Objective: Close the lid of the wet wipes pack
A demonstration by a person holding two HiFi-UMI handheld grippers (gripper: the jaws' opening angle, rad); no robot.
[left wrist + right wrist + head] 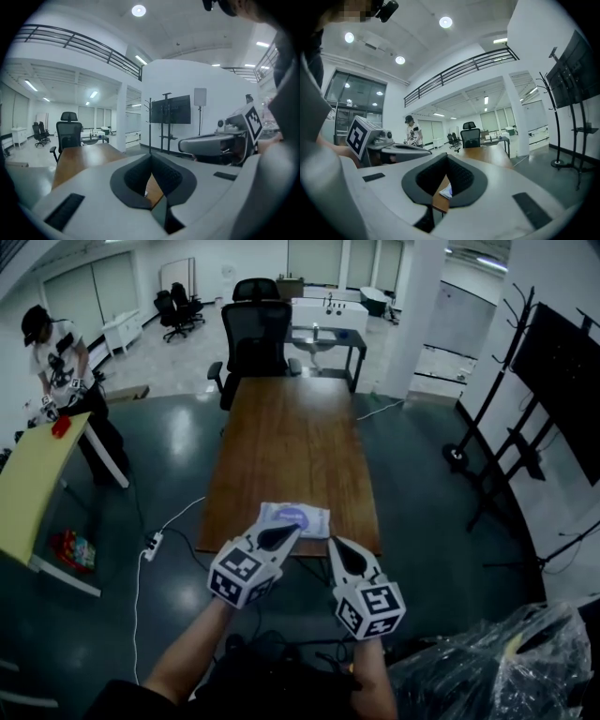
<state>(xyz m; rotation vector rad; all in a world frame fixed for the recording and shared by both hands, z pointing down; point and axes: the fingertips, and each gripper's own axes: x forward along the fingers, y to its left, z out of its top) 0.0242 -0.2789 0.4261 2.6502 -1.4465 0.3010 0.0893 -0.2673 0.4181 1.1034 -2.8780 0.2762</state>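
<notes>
While hovering at the near end of the counter (291, 427), seemingly yet to touch the wet wipes pack (298, 519).
Shows the pack lying flat by the counter's near edge, close by both tips, purple lid side up. Finds the left hand-held gripper (284, 534) pressed together on nothing, and the right hand-held gripper (336, 546) likewise, tips met and empty. Leaves the closing apparently still to do, judging by no clear contact. Cannot tell whether the lid stands raised or lies flat: too small in the head view, mostly masked by the jaws in both gripper views.
</notes>
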